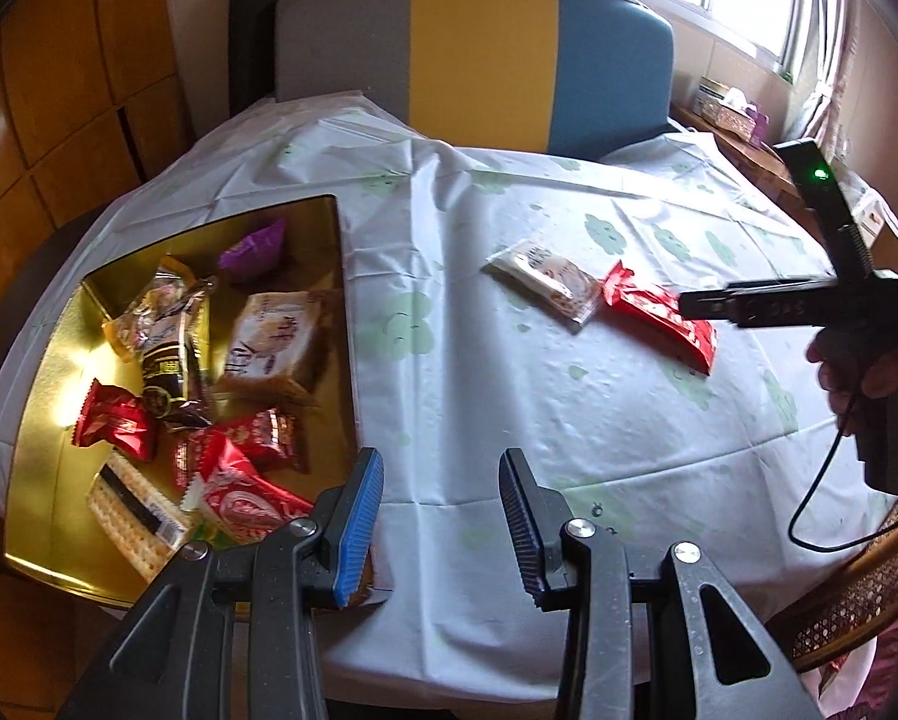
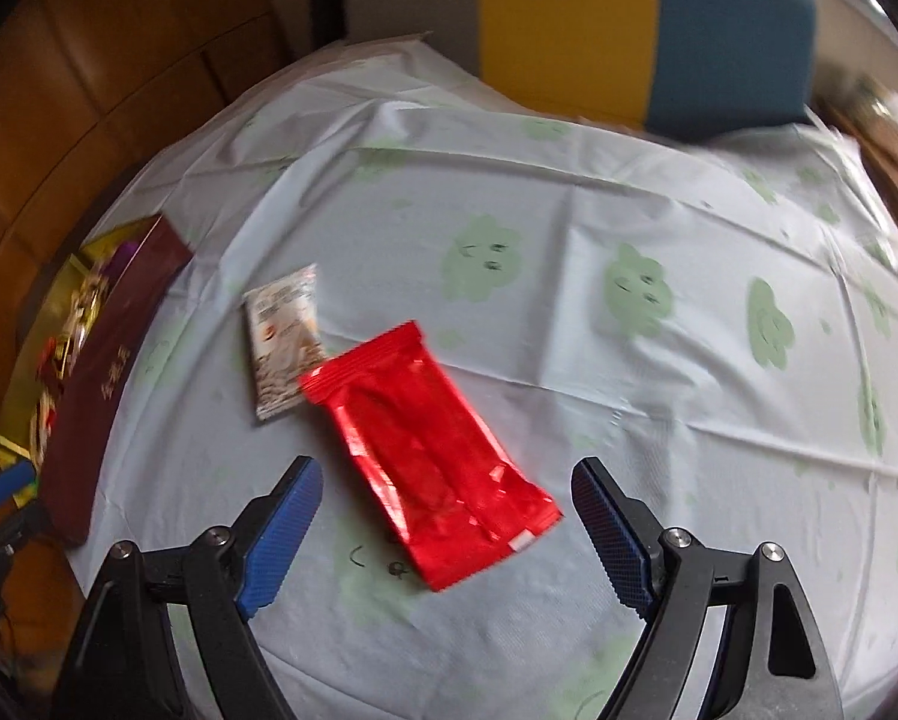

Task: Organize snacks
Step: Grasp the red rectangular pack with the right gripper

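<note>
Right gripper (image 2: 446, 531) spread wide over red pack (image 2: 425, 456), white pack (image 2: 284, 339) at ten o'clock. Left gripper (image 1: 443, 516) parted, empty, beside gold box (image 1: 341, 252) of snacks. Box blurred in right view.

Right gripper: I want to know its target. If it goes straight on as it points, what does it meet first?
Most likely the red packet, which lies on the tablecloth between the open fingers of the right gripper; depth is unclear.

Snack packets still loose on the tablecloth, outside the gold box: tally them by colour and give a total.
Red packet: 1
White packet: 1
Total: 2
</note>
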